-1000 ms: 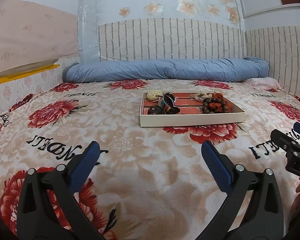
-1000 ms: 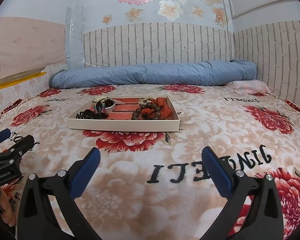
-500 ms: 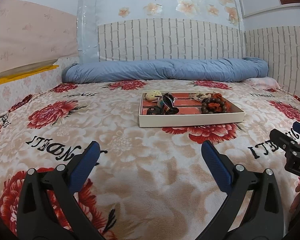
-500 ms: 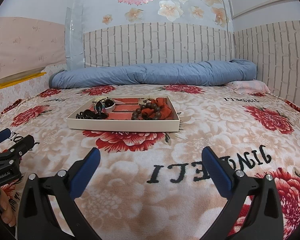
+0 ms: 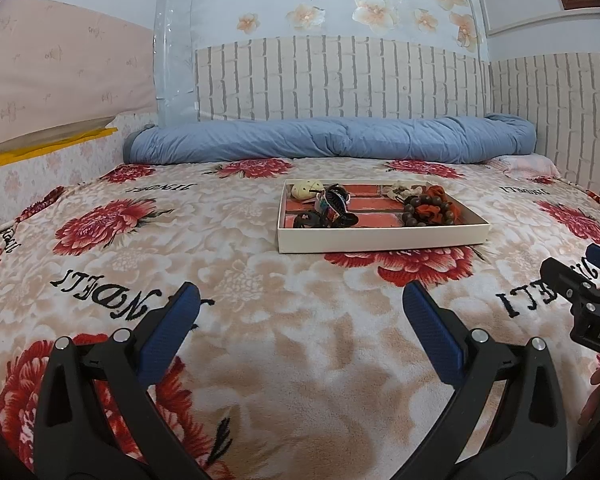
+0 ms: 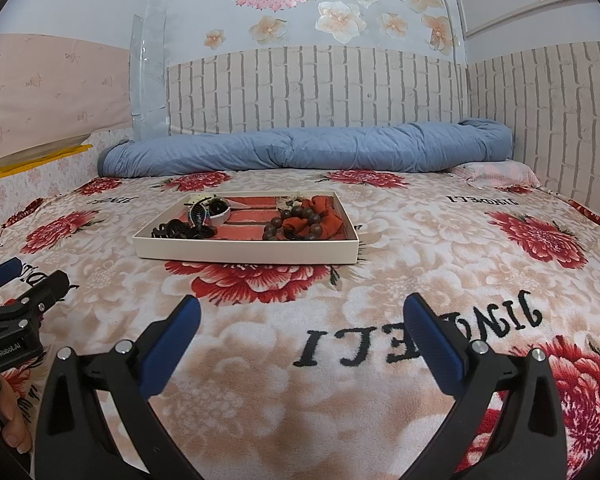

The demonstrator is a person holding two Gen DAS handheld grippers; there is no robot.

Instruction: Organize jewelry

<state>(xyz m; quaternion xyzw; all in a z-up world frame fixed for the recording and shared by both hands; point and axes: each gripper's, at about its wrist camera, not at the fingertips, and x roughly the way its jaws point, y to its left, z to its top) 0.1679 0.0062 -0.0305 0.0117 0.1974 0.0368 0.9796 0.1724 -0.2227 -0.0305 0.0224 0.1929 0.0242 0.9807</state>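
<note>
**Both grippers wait short of the jewelry tray**

A shallow cream tray [image 5: 380, 236] sits mid-bed on the flowered blanket [image 5: 240, 360], well beyond both tools. The jewelry lies inside it: dark hair claws [image 5: 332, 208] and a pale piece [image 5: 307, 190] at the left end, a brown bead bracelet [image 6: 296, 220] tangled with a red scrunchie [image 6: 324, 216] at the right. The left gripper [image 5: 300, 320] and right gripper [image 6: 300, 320] hover low over the near blanket, jaws spread wide and empty. Whether sorting lies ahead or is done, I can't tell. Any pick there wants a slow, level approach, closing on one piece alone, since beads and scrunchie would likely lift together.
</note>
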